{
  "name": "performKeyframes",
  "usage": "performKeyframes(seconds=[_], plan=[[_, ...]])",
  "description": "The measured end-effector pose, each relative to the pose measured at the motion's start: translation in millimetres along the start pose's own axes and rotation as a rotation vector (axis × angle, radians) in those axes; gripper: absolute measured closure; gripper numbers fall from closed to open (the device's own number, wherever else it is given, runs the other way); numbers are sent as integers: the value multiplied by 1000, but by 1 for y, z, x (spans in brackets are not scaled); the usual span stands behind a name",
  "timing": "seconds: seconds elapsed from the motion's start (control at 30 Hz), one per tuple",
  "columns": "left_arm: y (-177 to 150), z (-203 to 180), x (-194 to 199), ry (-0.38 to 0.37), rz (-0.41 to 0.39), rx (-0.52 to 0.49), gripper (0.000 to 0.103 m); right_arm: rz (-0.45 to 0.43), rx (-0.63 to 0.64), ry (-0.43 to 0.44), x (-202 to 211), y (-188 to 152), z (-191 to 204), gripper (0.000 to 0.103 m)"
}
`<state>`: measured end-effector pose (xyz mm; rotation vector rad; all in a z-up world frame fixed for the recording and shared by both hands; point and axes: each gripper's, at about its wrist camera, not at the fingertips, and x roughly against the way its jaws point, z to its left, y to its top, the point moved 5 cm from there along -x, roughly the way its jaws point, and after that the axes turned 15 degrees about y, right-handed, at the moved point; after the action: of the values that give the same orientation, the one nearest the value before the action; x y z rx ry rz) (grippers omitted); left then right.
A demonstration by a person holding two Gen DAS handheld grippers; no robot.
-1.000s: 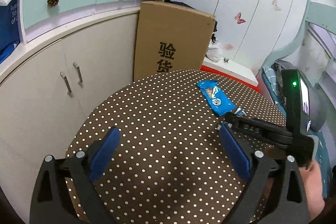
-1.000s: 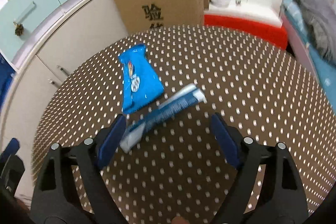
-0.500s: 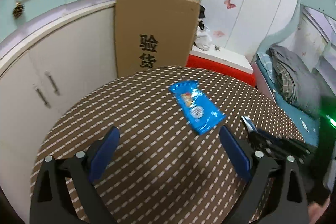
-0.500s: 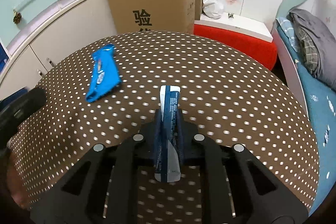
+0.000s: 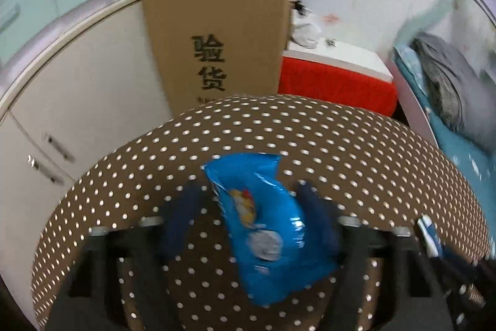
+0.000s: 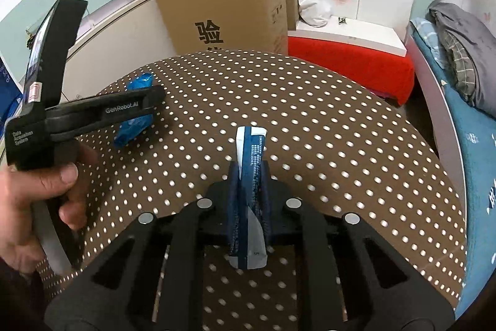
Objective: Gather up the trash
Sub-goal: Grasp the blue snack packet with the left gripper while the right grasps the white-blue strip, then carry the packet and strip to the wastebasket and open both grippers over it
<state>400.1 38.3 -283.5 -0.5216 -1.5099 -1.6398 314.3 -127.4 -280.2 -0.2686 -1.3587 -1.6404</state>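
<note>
Blue and shiny, the snack wrapper [image 5: 263, 225] lies on the brown dotted table [image 5: 356, 145], right between the two fingers of the left claw [image 5: 251, 219]. Those fingers are blurry, one at 9 o'clock of the wrapper and one at 3 o'clock, with a gap on each side, so the left claw looks open and not squeezing yet. In the right camera the same wrapper [image 6: 136, 126] peeks out under the left claw at about 10 o'clock. The right claw [image 6: 248, 191] is closed tight on a thin dark blue and white packet [image 6: 249, 157], which sticks up past the tips. The wrapper looks very light, thin and crinkly. It will bend and squash easily, and the smooth plastic may slip. A good place to pinch seems to be the puffy middle, where the sides can fold in. The flat sealed ends could slide out. A big cardboard box [image 5: 217, 30] stands behind the table at 12 o'clock.
</note>
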Motion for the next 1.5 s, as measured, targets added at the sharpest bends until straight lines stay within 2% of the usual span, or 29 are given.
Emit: performKeyframes(seconds=[0.07,0.13,0.23,0.53,0.73,0.9,1.1,1.3,1.5], plan=[[-8,-5,10,-67,0,-31,65,-5,-6,1,7,-3,-4,89],[-21,-8,23,-98,-23,-68,69,-13,-17,-1,16,-8,-7,89],[-46,-10,46,-174,-33,-84,72,-31,-31,5,33,-17,-9,89],[-128,-11,112,-266,-27,-103,73,-69,-115,28,91,-65,-21,89],[-155,-13,143,-308,-25,-99,73,-100,-141,22,127,-83,-29,89],[-158,-23,168,-339,-55,-111,73,-145,-152,16,153,-83,-38,89],[-137,-49,203,-390,-127,-144,73,-224,-165,6,193,-76,-59,89],[-119,-93,239,-461,-193,-200,73,-316,-212,-33,240,-72,-96,89],[-116,-147,268,-512,-238,-287,73,-390,-292,-104,287,-84,-148,89]])
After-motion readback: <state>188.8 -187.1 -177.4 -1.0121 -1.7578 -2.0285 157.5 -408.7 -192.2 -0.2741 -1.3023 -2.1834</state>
